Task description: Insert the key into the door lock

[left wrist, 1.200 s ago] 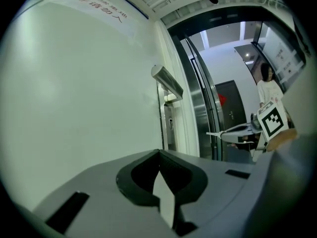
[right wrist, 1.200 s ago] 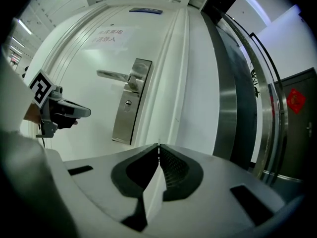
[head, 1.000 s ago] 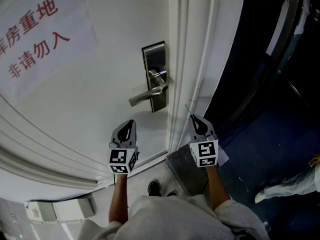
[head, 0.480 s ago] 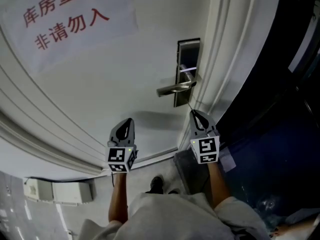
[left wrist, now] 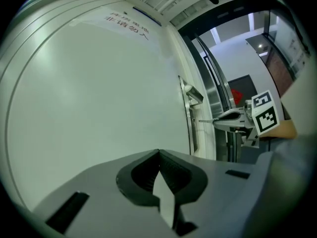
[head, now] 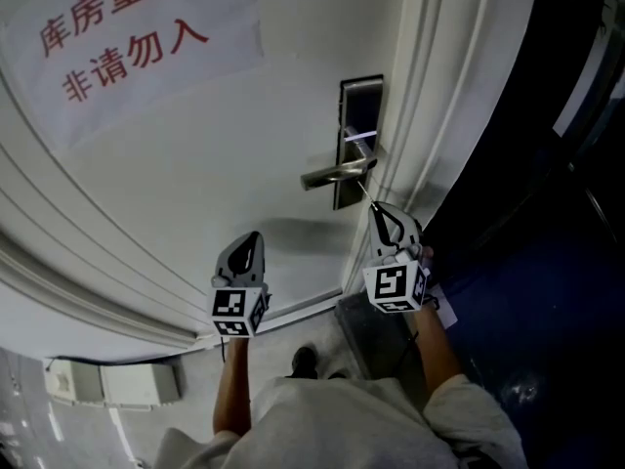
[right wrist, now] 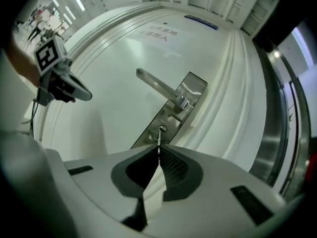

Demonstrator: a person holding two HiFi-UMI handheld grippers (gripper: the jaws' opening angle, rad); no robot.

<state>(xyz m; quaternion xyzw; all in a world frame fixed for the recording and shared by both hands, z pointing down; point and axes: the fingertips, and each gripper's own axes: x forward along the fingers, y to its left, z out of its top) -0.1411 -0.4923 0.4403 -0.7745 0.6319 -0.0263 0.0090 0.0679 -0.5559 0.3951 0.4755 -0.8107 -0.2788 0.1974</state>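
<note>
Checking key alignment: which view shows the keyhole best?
Right gripper view: keyhole faces the camera, key tip at it. Head view shows the lock plate, keyhole too small. Left gripper view sees the plate edge-on.

A white paper sheet stuck on the white door carried two lines of red Chinese characters: 库房重地 above, its tops cut by the frame edge, and 非请勿入 below. In both gripper views this print was too small to read

Lock plate on door right edge; handle juts left; sign upper left; key at keyhole.
</note>
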